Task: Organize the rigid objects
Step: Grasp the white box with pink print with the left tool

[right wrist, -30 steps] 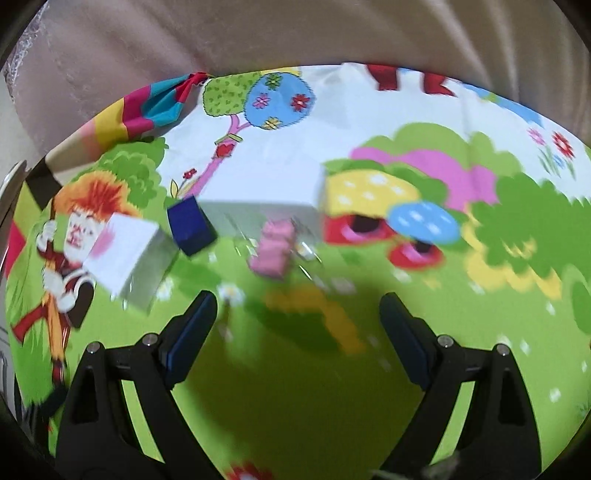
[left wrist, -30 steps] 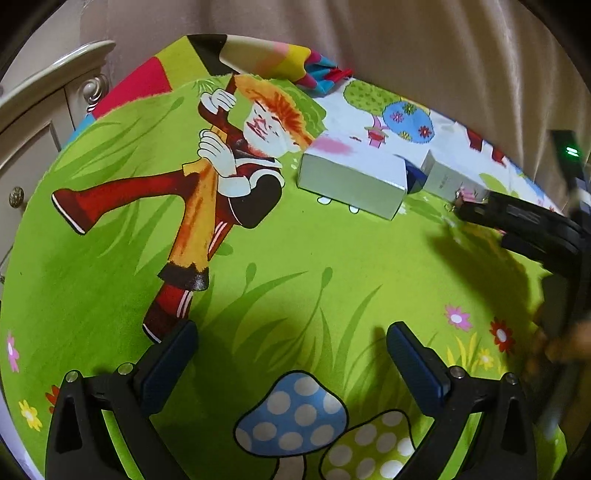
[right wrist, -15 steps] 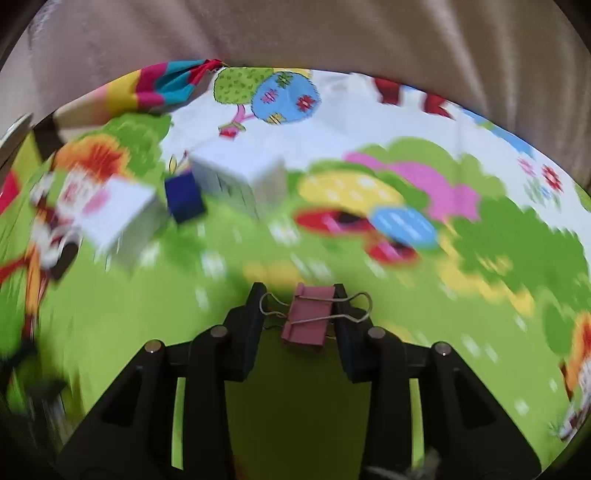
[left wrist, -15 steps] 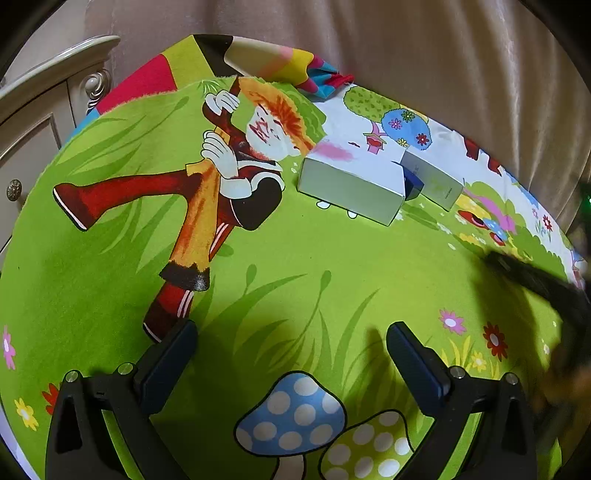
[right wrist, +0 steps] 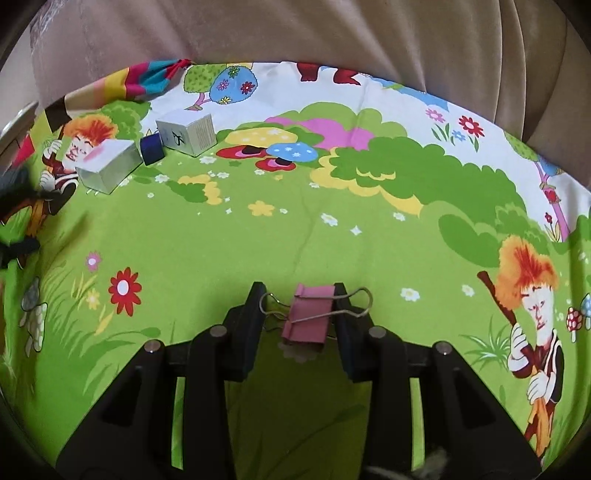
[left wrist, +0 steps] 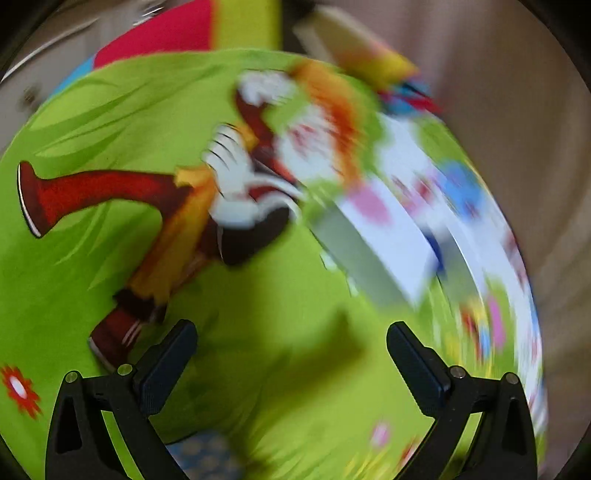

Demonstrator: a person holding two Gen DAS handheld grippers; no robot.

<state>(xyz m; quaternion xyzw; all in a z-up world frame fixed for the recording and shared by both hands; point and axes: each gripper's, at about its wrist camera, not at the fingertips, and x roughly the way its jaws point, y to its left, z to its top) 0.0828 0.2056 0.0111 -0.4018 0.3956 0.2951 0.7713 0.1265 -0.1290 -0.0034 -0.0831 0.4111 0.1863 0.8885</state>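
My right gripper [right wrist: 299, 314] is shut on a pink binder clip [right wrist: 308, 317] and holds it above the cartoon-print cloth. Far left in the right wrist view lie a flat white box [right wrist: 109, 166], a small dark blue cube [right wrist: 152, 147] and a white cube box [right wrist: 186, 133], close together. My left gripper [left wrist: 291, 354] is open and empty over the green cloth. The left wrist view is blurred; the flat white box [left wrist: 376, 243] shows ahead and to the right of it.
The cloth [right wrist: 221, 240] covers a round table with a beige curtain [right wrist: 332, 33] behind it. A pale cabinet edge [left wrist: 55, 33] stands at the far left. The left gripper's dark shape [right wrist: 18, 192] shows at the left edge of the right wrist view.
My right gripper has closed on the pink clip and drawn back from the boxes with it. My left gripper has swung, blurring its view, and stays open.
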